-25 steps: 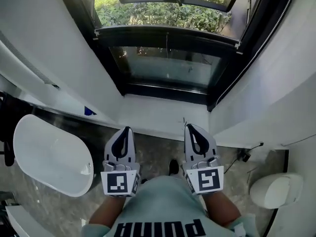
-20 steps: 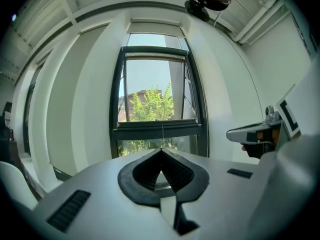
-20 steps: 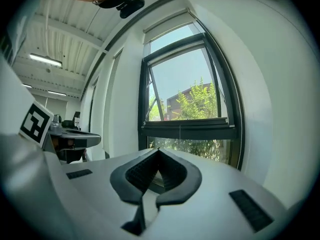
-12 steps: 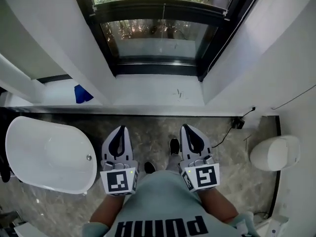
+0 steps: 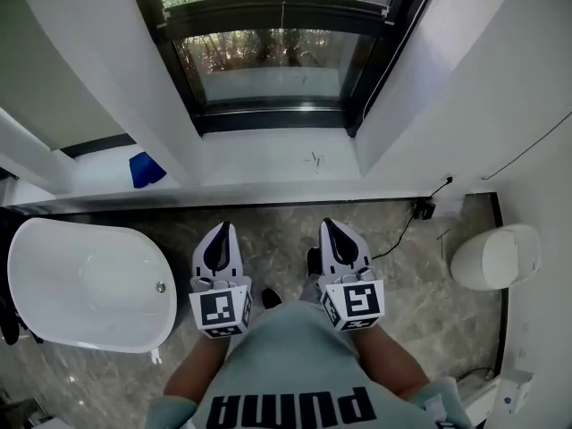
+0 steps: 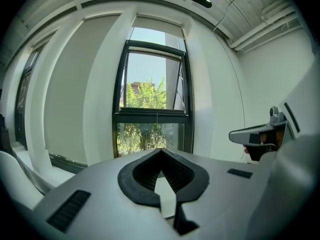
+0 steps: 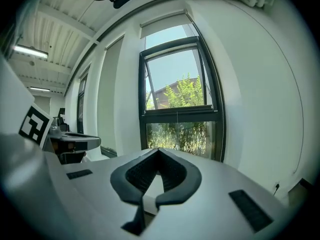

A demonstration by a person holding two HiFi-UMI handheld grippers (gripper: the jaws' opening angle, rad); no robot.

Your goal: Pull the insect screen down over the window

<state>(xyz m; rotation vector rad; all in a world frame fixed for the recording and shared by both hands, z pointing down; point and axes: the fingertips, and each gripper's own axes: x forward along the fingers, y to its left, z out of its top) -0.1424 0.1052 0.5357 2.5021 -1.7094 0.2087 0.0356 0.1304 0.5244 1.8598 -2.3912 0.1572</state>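
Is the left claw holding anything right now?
No, the left gripper has its jaws shut together with nothing between them, and the window stands apart ahead.

- Window frame (image 5: 268,119), twelve o'clock: dark, metal-looking, smooth with a slight sheen; its glass (image 5: 264,65) is glossy and reflective.
- Sill (image 5: 268,164): white, smooth, matt.
- Floor (image 5: 277,235): grey, veined like stone, polished.
- Bathtub (image 5: 80,275), nine o'clock, and toilet (image 5: 496,257), three o'clock: glossy white.
- Left gripper (image 5: 223,229) and right gripper (image 5: 328,225): matt grey plastic, with black ribbed rubbery pads (image 6: 145,171).
- Shirt (image 5: 286,356), six o'clock: pale cloth.
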